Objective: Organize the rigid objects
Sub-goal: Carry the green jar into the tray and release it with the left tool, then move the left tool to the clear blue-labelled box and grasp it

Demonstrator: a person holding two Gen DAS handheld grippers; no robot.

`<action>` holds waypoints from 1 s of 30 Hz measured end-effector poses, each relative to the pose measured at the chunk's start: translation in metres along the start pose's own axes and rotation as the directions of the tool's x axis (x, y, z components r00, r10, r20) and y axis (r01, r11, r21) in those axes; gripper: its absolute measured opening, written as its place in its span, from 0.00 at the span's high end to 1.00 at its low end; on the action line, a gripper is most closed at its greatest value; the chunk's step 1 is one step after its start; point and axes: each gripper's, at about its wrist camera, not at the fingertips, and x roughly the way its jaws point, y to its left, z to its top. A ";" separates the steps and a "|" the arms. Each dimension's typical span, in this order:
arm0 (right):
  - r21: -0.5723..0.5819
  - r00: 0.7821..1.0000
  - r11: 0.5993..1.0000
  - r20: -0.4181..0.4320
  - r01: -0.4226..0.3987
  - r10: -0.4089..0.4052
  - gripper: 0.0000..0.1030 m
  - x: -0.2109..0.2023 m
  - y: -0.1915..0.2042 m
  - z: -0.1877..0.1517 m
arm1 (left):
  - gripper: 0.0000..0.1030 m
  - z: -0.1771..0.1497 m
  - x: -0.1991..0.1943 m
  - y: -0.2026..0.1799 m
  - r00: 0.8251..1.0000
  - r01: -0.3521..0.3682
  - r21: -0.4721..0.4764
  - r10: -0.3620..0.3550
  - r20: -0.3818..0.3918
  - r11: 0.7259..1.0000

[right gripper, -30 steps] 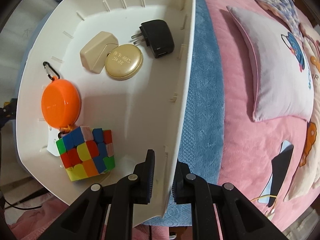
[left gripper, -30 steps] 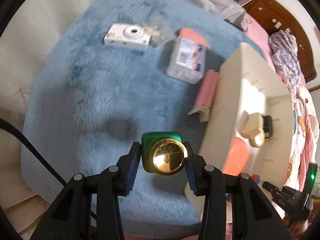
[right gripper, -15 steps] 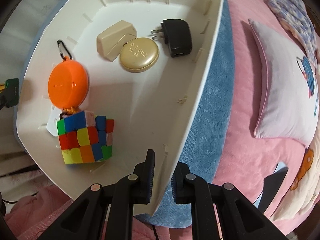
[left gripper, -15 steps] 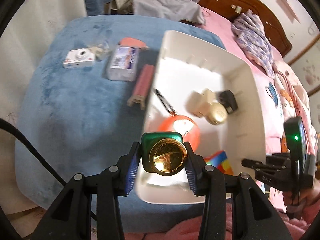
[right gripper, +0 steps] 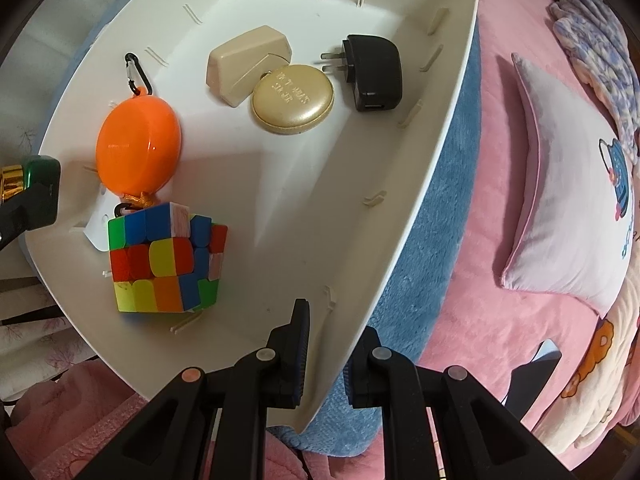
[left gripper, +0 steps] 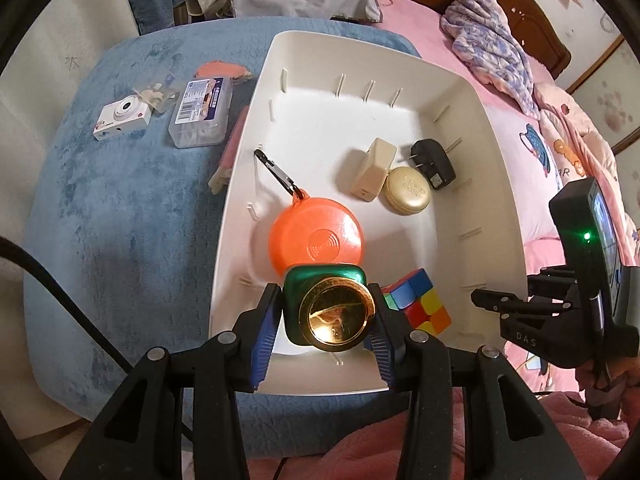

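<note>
My left gripper (left gripper: 326,316) is shut on a green bottle with a gold cap (left gripper: 334,312) and holds it above the near end of the white bin (left gripper: 496,152). The bottle also shows at the left edge of the right wrist view (right gripper: 28,184). My right gripper (right gripper: 326,344) is shut on the bin's near right wall (right gripper: 408,216). Inside the bin lie an orange round case (left gripper: 316,236), a colour cube (left gripper: 416,304), a beige box (left gripper: 368,170), a gold round tin (left gripper: 408,192) and a black plug adapter (left gripper: 434,164).
On the blue blanket (left gripper: 120,220) left of the bin lie a white camera (left gripper: 122,118), a clear plastic box (left gripper: 202,112), a pink brush (left gripper: 228,152) and an orange piece (left gripper: 220,70). A pink bed with a pillow (right gripper: 568,184) lies right of the bin.
My left gripper has carried the green bottle from over the blanket to above the bin. My right gripper has kept its hold on the bin wall.
</note>
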 end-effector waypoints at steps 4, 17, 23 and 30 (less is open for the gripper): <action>0.035 1.000 0.999 -0.005 -0.006 0.006 0.86 0.001 -0.003 0.001 | 0.35 0.002 -0.006 0.003 1.000 0.012 0.013 -0.012 0.020 1.000; 0.241 0.999 0.970 -0.025 -0.027 0.034 0.86 0.003 -0.014 0.004 | 0.26 0.029 -0.021 0.045 0.999 0.007 0.041 -0.009 0.045 0.999; 0.346 0.999 0.938 -0.026 -0.032 0.044 0.86 0.005 -0.019 0.003 | 0.26 0.049 -0.017 0.077 1.000 0.008 0.041 -0.010 0.027 0.999; 0.449 0.999 0.893 -0.014 -0.023 0.033 0.86 0.004 -0.026 0.000 | 0.26 0.076 0.000 0.109 1.000 0.010 0.069 -0.009 -0.020 0.998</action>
